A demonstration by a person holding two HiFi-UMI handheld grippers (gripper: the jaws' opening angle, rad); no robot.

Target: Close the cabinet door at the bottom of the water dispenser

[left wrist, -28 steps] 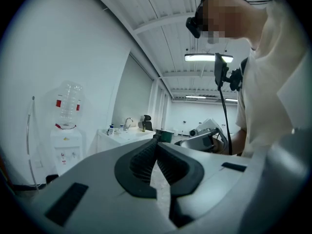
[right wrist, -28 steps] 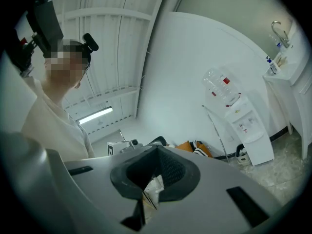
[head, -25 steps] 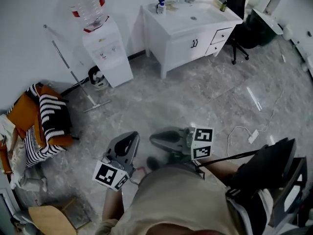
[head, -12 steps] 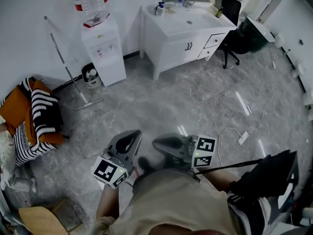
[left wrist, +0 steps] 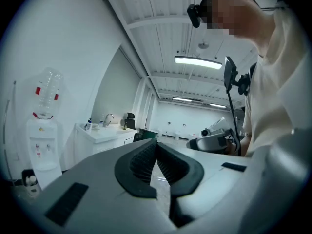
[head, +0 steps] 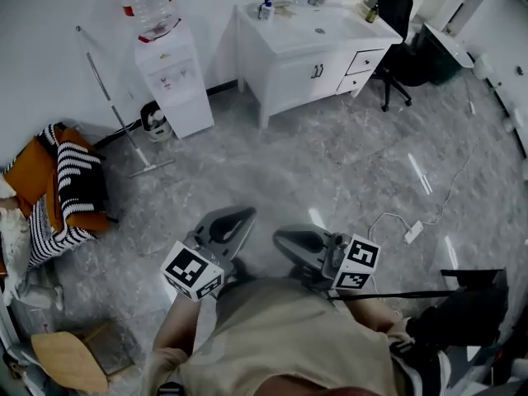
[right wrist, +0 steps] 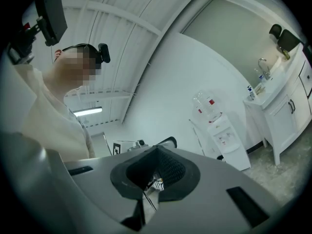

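Note:
The white water dispenser [head: 171,77] stands against the far wall with a clear bottle on top. Its bottom cabinet front [head: 190,115] looks flat and white from here, and I cannot tell the door's state at this distance. Both grippers are held level, close to the person's body and far from the dispenser. My left gripper [head: 246,214] is shut with nothing in it; its pads meet at the tips [left wrist: 156,146]. My right gripper [head: 280,236] is also shut and empty [right wrist: 155,150]. The dispenser [left wrist: 43,147] shows small at the left of the left gripper view, and the dispenser [right wrist: 225,139] at the right of the right gripper view.
A white sink cabinet [head: 307,54] stands right of the dispenser, with a black office chair [head: 396,13] beyond it. A long-handled squeegee [head: 124,122] and a small bin [head: 155,120] are by the dispenser. A chair with striped cloth [head: 73,190] sits left. A cable with a plug strip [head: 412,233] lies right.
The person has shifted over the grey floor and both grippers have moved a little with the body, still shut. The dark gear at the lower right has slid lower in the picture.

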